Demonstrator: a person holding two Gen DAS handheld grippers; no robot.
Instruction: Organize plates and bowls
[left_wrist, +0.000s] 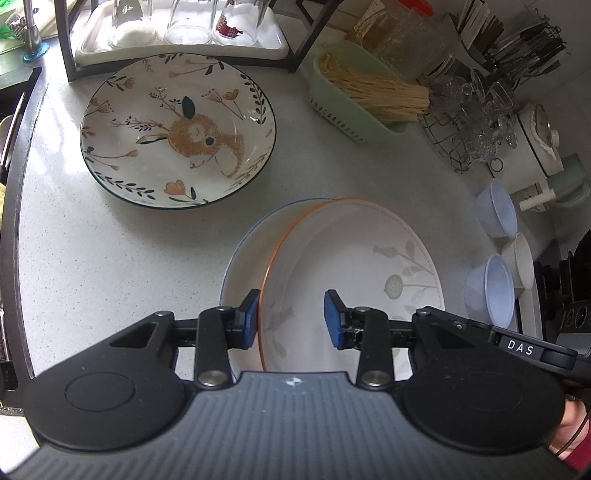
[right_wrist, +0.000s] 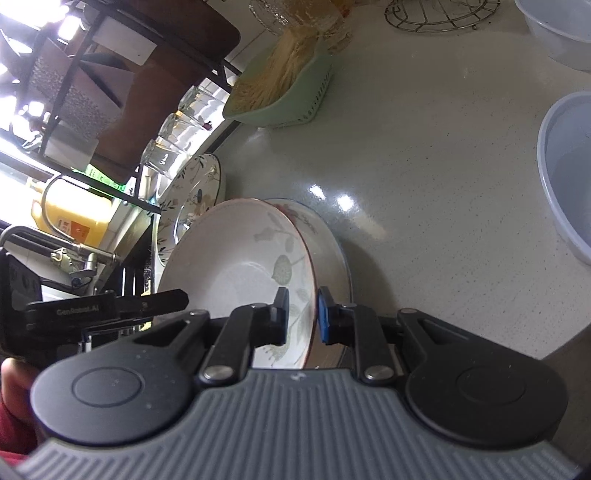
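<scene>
The right tongs (right_wrist: 302, 314) pinch the rim of the orange plate (right_wrist: 236, 258), tilted over the blue plate (right_wrist: 332, 251) on the surface (right_wrist: 424, 184). The left tongs (left_wrist: 291, 318) straddle the far rim, apart, not pressing. Lower it level and centred, then release.

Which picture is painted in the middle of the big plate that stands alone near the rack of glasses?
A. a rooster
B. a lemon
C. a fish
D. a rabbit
D: in the left wrist view the plate shows a brown rabbit face with long ears, ringed by flowers and leaves.
</scene>
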